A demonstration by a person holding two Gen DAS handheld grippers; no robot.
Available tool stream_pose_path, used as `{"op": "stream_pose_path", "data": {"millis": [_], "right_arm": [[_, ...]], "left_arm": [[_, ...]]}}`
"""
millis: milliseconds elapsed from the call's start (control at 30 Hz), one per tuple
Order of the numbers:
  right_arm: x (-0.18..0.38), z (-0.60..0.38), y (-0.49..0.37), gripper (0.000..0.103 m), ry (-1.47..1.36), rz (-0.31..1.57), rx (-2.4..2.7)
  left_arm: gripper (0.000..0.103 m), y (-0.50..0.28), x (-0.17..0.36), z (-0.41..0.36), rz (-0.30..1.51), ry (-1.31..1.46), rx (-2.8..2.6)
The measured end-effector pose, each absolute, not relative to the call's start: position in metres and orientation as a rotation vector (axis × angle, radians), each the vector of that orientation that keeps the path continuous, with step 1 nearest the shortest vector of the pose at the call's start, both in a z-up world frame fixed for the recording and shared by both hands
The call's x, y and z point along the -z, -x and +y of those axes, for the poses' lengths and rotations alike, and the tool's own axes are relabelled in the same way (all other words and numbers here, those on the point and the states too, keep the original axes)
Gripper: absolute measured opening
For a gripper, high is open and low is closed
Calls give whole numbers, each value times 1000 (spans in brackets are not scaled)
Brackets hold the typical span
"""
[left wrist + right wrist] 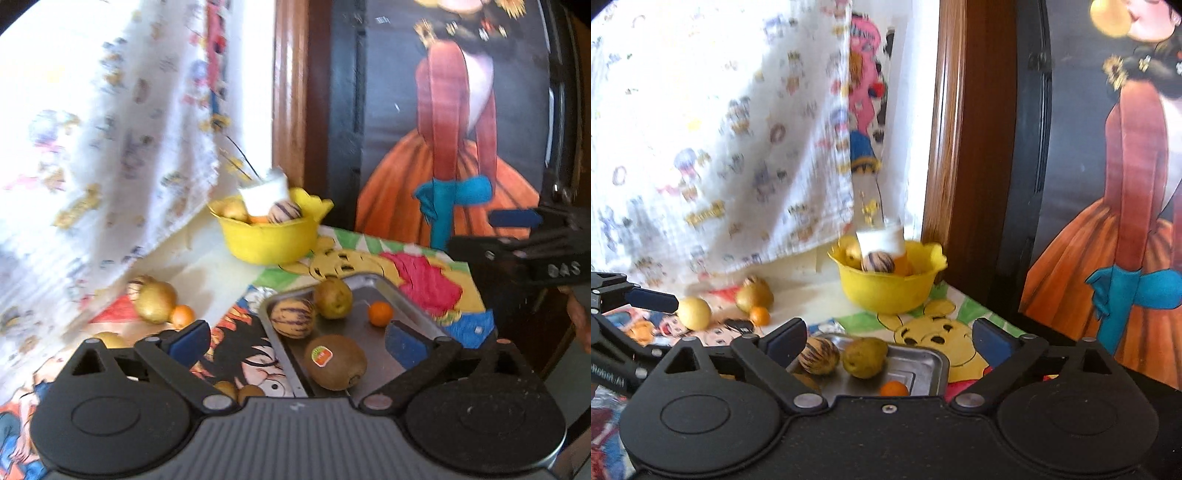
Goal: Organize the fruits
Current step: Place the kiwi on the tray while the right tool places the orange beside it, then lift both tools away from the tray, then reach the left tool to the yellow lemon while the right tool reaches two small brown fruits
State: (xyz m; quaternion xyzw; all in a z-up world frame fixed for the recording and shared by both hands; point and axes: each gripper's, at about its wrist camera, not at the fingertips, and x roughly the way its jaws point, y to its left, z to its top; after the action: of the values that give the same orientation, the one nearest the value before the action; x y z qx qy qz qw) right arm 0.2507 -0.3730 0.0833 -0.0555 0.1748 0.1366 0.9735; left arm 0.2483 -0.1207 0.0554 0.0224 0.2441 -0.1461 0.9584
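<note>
A metal tray (373, 284) holds a kiwi (336, 362), a striped melon (292, 317), a brownish pear (332, 297) and a small orange (380, 314). My left gripper (295, 341) is open and empty, its fingers on either side of the kiwi, just above the tray. My right gripper (890, 339) is open and empty above the tray (923, 360), which shows the melon (818, 356), pear (864, 356) and orange (894, 388). A yellow bowl (269, 240) at the back holds more fruit and a white cup (264, 192).
Loose fruit lies on the cartoon-printed table cover at left: a golden pear (155, 301), a small orange (181, 315), a yellow fruit (694, 313). A patterned white cloth (92, 147) hangs at left. A wooden frame (291, 92) and a poster stand behind.
</note>
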Motion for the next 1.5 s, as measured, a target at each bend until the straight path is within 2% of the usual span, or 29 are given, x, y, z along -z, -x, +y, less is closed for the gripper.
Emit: {"op": "stream_pose_path", "data": {"millis": [100,433,800,967,1133,1500], "right_arm": [[-95,-369,-228,102,110,332,-274],[-115,-340,-153,102,70,358,-272],[-96,-298,-84,102,32,419,-306],[-82,-281,-74,102,-30,476,-317],[-78,-252,-71,102,58,522,-361],[-82,-204,-95,102,132,534,-498]], "left_arm": [[103,-233,-68,-110,475,-18,262],[103,-186,-88,-70,477,54,177],[103,-146,-77,-2,562,12,114],[103,-130,-61,24,618,23,94],[103,-125,-54,42,656,-16,97],[103,-132,-63,73,638,-61,73]]}}
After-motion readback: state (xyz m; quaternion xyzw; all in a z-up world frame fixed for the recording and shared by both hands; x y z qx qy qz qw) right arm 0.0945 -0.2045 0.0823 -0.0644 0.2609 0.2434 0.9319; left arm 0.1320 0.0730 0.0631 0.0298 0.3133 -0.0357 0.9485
